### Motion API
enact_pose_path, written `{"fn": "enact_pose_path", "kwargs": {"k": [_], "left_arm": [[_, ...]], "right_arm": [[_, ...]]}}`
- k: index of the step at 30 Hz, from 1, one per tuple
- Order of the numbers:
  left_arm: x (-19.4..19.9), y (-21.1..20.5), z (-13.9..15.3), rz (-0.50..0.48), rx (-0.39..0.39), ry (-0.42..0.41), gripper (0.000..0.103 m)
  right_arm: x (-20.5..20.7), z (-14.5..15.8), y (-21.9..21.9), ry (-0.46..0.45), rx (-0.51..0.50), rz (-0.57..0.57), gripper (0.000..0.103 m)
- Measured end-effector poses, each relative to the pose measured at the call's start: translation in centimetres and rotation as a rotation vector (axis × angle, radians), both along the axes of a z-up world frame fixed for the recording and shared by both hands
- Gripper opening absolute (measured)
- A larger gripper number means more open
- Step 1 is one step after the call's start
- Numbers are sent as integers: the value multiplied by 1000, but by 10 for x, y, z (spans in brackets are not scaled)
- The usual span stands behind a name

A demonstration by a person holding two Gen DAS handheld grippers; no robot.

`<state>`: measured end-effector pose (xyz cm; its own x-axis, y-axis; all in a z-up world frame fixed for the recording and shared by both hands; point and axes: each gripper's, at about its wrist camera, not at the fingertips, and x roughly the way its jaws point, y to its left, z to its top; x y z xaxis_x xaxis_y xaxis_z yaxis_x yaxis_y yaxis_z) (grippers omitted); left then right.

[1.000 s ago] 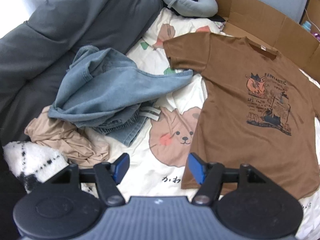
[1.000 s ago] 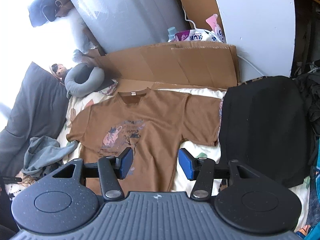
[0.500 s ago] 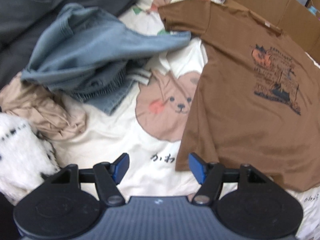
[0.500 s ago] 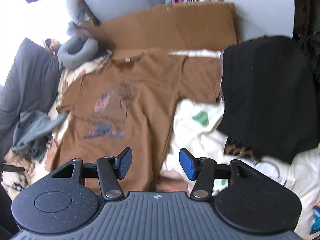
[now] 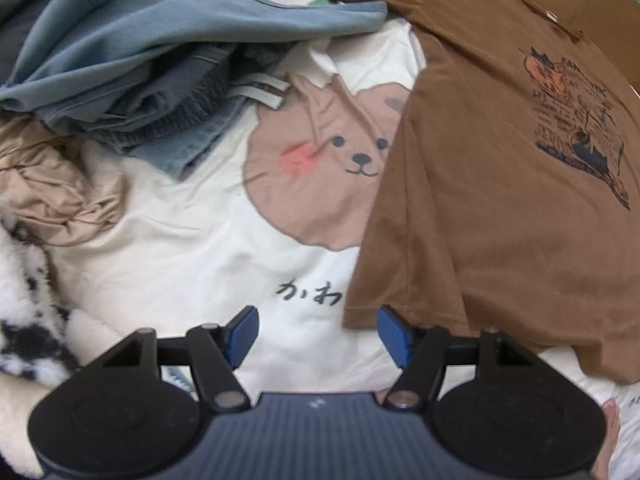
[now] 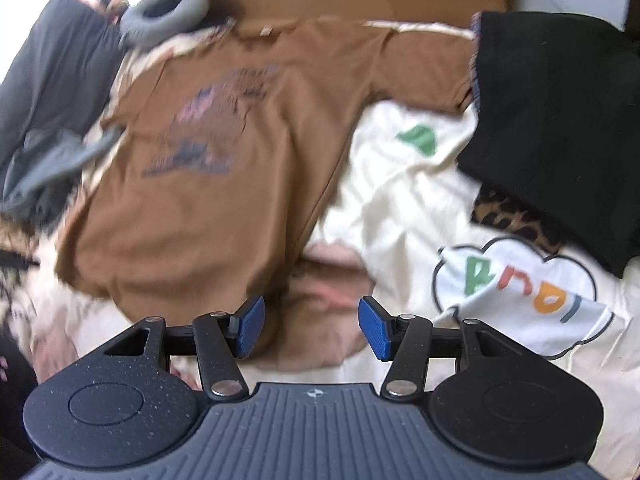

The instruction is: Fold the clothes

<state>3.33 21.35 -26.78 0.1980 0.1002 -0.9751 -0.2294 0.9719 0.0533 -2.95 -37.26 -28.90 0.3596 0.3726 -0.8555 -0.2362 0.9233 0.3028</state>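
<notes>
Brown T-shirt point(image 5: 500, 200) hem lies below both empty, parted grippers point(image 5: 318, 334) point(image 6: 311, 328)

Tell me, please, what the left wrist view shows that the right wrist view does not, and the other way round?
Only the left wrist view shows the bear face printed on the cream sheet, the tan garment and the open left gripper. Only the right wrist view shows the black garment, the cloud print, the grey neck pillow and the open right gripper. Both show the brown T-shirt lying flat and the blue clothes pile.
</notes>
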Motion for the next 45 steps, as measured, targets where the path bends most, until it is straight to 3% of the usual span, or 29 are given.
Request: {"fn": "enact_pose_path", "kwargs": {"k": [7, 11, 16, 25, 26, 29, 30, 34, 37, 41, 45], "left_arm": [[-1, -11, -24, -57, -7, 30, 68], [-3, -13, -32, -73, -21, 26, 68], [-8, -19, -34, -115, -29, 3, 68], [-7, -21, -30, -127, 3, -69, 60], [-8, -24, -27, -147, 6, -83, 60], [-9, -36, -19, -224, 21, -101, 60], [-10, -42, -19, -253, 31, -97, 60], [-16, -63, -29, -379, 100, -83, 60], [-18, -69, -36, -399, 169, -86, 60], [-11, -66, -42, -376, 184, -96, 58], [-9, -65, -38, -375, 179, -112, 37]], "right_arm": [[-3, -29, 21, 31, -75, 91, 59], [-5, -36, 35, 45, -29, 146, 59], [-9, -48, 60, 57, -46, 216, 59], [0, -60, 86, 58, 2, 209, 57], [1, -61, 86, 59, 9, 204, 50], [5, -61, 85, 66, 20, 181, 16], [6, -61, 84, 67, 20, 174, 13], [9, -59, 85, 63, 11, 172, 9], [8, -57, 86, 63, 8, 166, 9], [6, -57, 85, 65, 7, 149, 9], [4, -57, 83, 71, 6, 131, 9]]}}
